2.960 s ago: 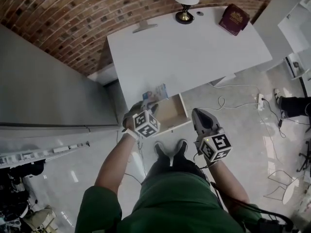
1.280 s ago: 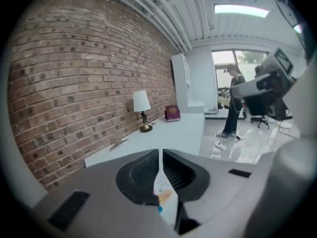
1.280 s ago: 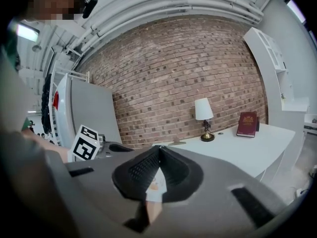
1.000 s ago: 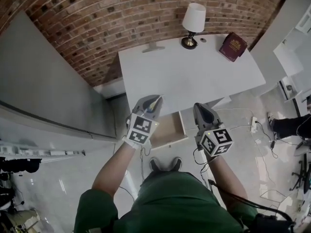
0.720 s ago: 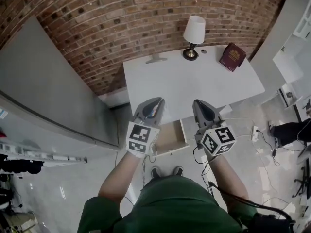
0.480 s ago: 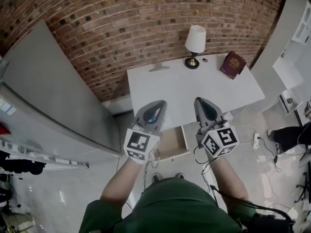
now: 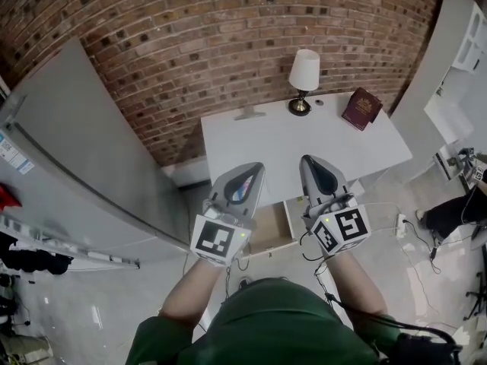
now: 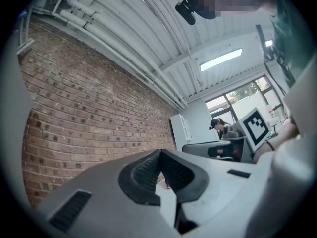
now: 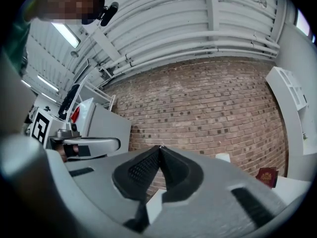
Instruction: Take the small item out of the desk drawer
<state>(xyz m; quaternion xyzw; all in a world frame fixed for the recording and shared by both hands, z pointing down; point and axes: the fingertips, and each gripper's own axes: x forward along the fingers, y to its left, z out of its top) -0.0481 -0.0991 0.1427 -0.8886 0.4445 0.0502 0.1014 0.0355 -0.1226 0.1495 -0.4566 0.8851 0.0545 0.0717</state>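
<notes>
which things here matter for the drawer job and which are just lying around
For the job:
open drawer
white desk

Just lying about:
lamp
red book
small dark thing beside the lamp

Desk drawer (image 7: 272,228): pulled out from under the front edge of the white desk (image 7: 304,139), standing open. Shallow box with a light wooden bottom and low pale walls, only its middle part in view. Small item itself not to be made out.
</notes>
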